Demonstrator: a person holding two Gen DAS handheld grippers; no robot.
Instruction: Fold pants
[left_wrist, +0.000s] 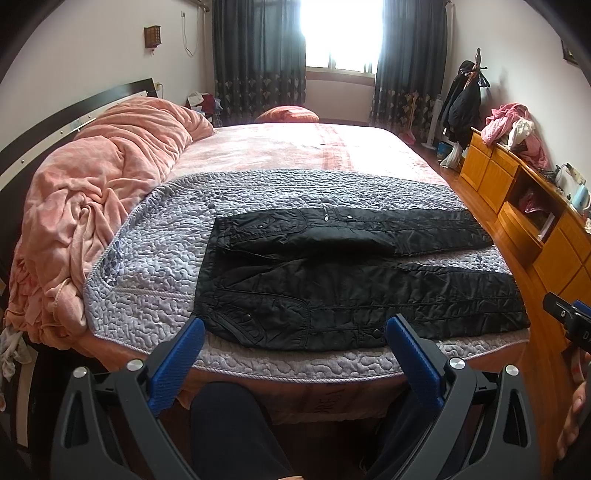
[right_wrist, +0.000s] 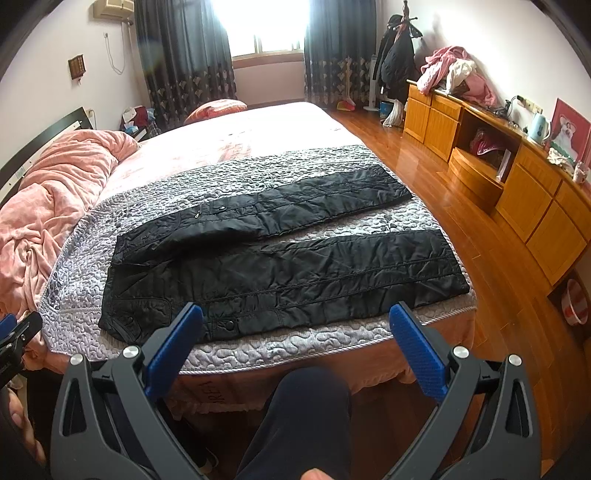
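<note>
Black quilted pants (left_wrist: 332, 291) (right_wrist: 280, 269) lie spread flat on a grey quilted blanket (left_wrist: 166, 243) (right_wrist: 147, 199) at the near end of the bed. The waist is on the left and both legs run to the right, with a gap between them. My left gripper (left_wrist: 295, 328) hovers open over the near edge of the pants by the waist and touches nothing. Open too, my right gripper (right_wrist: 295, 314) hangs in front of the near leg's edge with nothing between its blue fingers (right_wrist: 413, 347).
A crumpled pink duvet (left_wrist: 103, 192) (right_wrist: 48, 206) lies heaped on the left of the bed. Wooden cabinets (left_wrist: 524, 206) (right_wrist: 517, 177) line the right wall beyond a strip of wood floor (right_wrist: 498, 280). A person's dark-trousered knee (right_wrist: 310, 410) (left_wrist: 229, 424) is below the grippers.
</note>
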